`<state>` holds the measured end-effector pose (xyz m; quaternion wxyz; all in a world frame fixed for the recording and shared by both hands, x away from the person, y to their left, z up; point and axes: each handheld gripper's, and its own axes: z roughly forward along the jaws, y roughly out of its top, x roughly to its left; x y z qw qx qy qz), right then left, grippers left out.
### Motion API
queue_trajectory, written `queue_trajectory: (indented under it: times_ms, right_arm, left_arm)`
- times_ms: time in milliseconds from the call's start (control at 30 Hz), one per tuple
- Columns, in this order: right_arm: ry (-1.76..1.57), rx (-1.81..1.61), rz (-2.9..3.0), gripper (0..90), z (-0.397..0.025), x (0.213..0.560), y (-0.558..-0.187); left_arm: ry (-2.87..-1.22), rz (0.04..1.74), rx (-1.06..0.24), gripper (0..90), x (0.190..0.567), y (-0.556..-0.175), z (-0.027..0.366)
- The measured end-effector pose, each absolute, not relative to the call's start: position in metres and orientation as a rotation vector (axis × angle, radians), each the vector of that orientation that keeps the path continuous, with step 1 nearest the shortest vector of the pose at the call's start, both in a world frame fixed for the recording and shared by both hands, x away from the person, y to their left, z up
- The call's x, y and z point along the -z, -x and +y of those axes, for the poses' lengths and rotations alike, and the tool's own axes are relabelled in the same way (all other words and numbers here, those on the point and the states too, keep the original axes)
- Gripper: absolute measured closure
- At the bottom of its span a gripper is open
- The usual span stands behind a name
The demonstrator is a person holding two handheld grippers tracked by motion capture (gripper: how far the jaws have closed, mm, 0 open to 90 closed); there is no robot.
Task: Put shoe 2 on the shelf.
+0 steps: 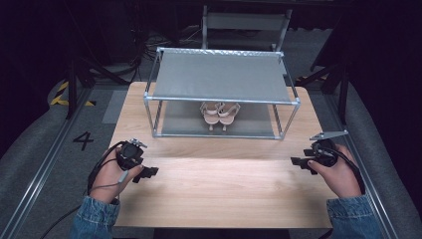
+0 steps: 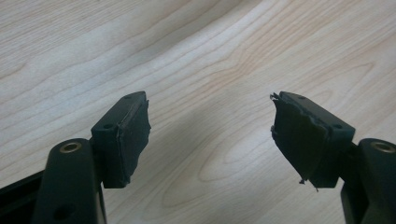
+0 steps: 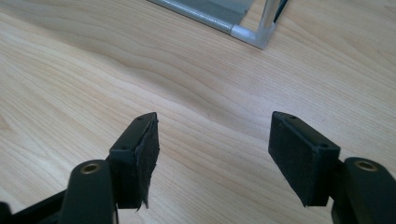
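A pair of pale pink heeled sandals (image 1: 219, 113) stands on the lower shelf of a two-tier metal shoe rack (image 1: 221, 77) at the far middle of the wooden table (image 1: 214, 184). My left gripper (image 1: 147, 174) rests low at the table's left, held by a hand, jaws open and empty (image 2: 210, 135) over bare wood. My right gripper (image 1: 298, 162) sits at the table's right, open and empty too (image 3: 212, 154). A front corner of the rack (image 3: 252, 35) lies ahead of it.
The rack's grey fabric top shelf (image 1: 219, 74) is bare. A chair (image 1: 246, 22) stands behind the table. The floor beside the table carries a "4" mark (image 1: 83, 140) and yellow-black tape (image 1: 62, 94). Bare wood stretches between the two grippers.
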<state>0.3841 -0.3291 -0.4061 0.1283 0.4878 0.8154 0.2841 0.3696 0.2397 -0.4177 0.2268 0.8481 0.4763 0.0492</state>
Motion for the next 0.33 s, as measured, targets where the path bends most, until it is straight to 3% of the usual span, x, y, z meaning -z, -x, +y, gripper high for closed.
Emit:
queue_trajectory:
  times_ms: [333]
  right_arm:
    - [-1.433, -0.702, 2.386, 32.5, -0.3371, 0.4168, -0.3872]
  left_arm:
    - [-2.342, 1.344, -0.153, 25.7, 0.4233, -0.3738, 0.2457]
